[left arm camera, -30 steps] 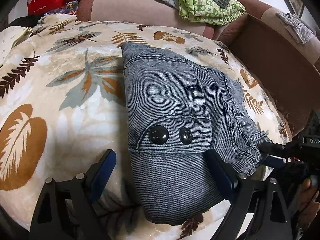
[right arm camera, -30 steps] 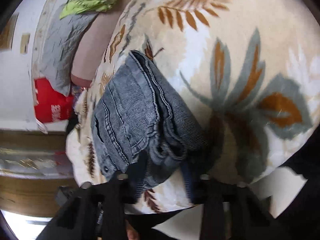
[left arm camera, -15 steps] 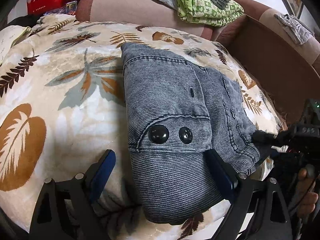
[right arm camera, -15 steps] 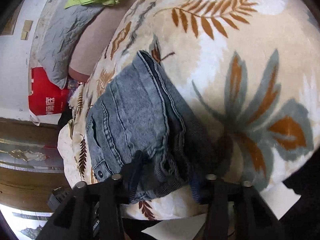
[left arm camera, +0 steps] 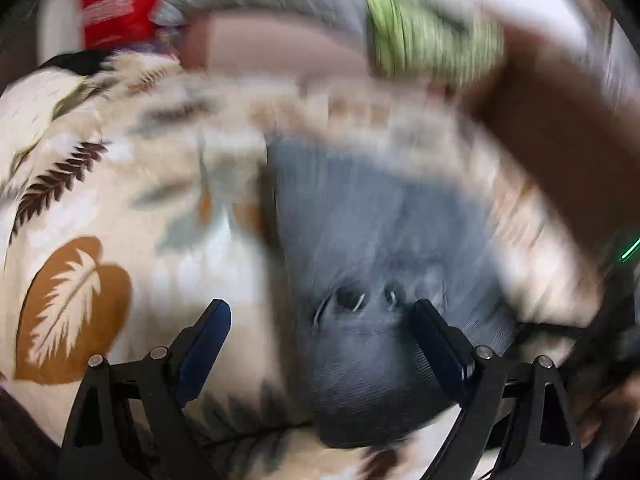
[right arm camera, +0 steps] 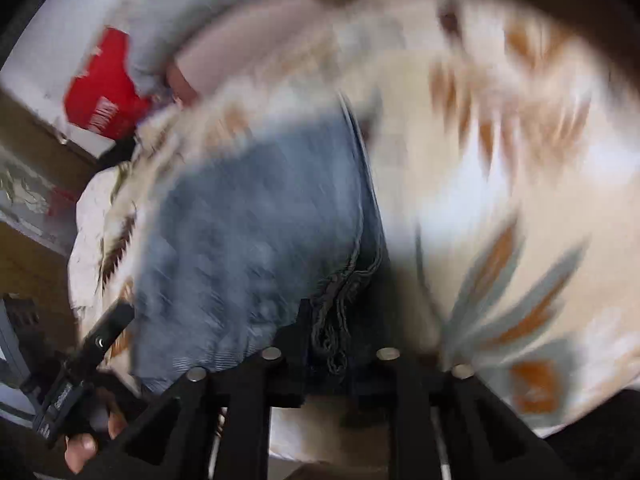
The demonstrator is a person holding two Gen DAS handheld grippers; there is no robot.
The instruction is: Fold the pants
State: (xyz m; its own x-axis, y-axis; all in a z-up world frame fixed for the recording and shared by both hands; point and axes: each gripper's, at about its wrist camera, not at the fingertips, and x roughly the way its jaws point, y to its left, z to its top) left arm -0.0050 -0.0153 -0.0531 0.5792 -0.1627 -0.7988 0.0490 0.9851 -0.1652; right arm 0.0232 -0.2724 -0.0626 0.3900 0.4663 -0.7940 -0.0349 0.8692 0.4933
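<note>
Pants (left arm camera: 384, 240) folded on leaf blanket (left arm camera: 80, 280); frames blurred.
My left gripper (left arm camera: 320, 344) spread wide; my right gripper (right arm camera: 340, 344) pinching pants' edge.

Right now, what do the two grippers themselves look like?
The left gripper has a black skeletal frame with round silver screw heads and dark blue finger pads. The right gripper shows the same black frame and silver screws; its pad colour is too blurred to tell.
</note>
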